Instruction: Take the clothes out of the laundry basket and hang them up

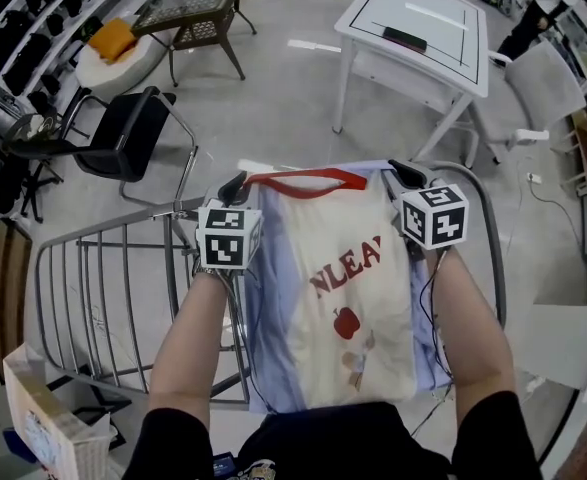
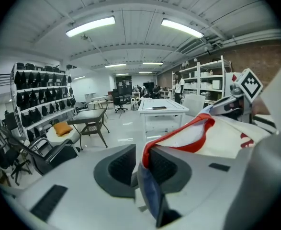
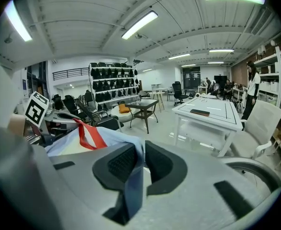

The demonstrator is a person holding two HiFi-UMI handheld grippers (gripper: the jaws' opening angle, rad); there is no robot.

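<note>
A cream T-shirt (image 1: 343, 288) with a red collar, red lettering and an apple print lies on top of a light blue garment, draped over a grey metal drying rack (image 1: 93, 298). My left gripper (image 1: 235, 185) is at the shirt's left shoulder and my right gripper (image 1: 405, 176) at its right shoulder. In the left gripper view the red collar and blue cloth (image 2: 197, 133) run between the jaws of the left gripper (image 2: 141, 164), which stand slightly apart. The right gripper view has blue cloth (image 3: 106, 138) hanging loose in the gap of the right gripper (image 3: 140, 164).
A white table (image 1: 413, 18) stands ahead with a white chair (image 1: 548, 83) to its right. To the left are a black chair (image 1: 123, 133) and a wicker table (image 1: 198, 3). A cardboard box (image 1: 43, 418) sits at the lower left, beside the rack.
</note>
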